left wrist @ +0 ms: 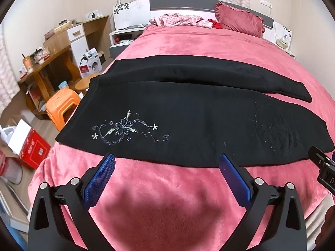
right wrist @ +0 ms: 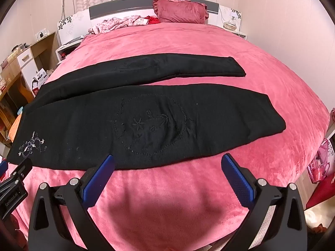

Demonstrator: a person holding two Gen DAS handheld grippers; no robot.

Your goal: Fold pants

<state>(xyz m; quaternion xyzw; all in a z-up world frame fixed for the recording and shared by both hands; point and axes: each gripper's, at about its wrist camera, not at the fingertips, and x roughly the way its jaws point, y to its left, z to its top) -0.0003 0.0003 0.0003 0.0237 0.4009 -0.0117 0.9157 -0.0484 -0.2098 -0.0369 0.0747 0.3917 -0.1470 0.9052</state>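
Note:
Black pants (left wrist: pixel 188 113) lie flat across a pink bed (left wrist: pixel 209 44), waist to the left, both legs stretched to the right and slightly apart. A silver flower embroidery (left wrist: pixel 125 129) marks the near hip. In the right wrist view the pants (right wrist: pixel 146 117) show dark stitched embroidery on the near leg. My left gripper (left wrist: pixel 167 161) hangs open just in front of the pants' near edge, nothing between its blue pads. My right gripper (right wrist: pixel 167 161) is open too, above the near leg's front edge, holding nothing. Each gripper's body shows at the side of the other's view.
A red pillow (left wrist: pixel 240 18) and a heap of pink clothes (left wrist: pixel 180 19) lie at the headboard. Left of the bed stand an orange stool (left wrist: pixel 61 104), a round wooden stool, a wooden desk (left wrist: pixel 48 62) and boxes on the floor. A bedside table (right wrist: pixel 232 27) is at the far right.

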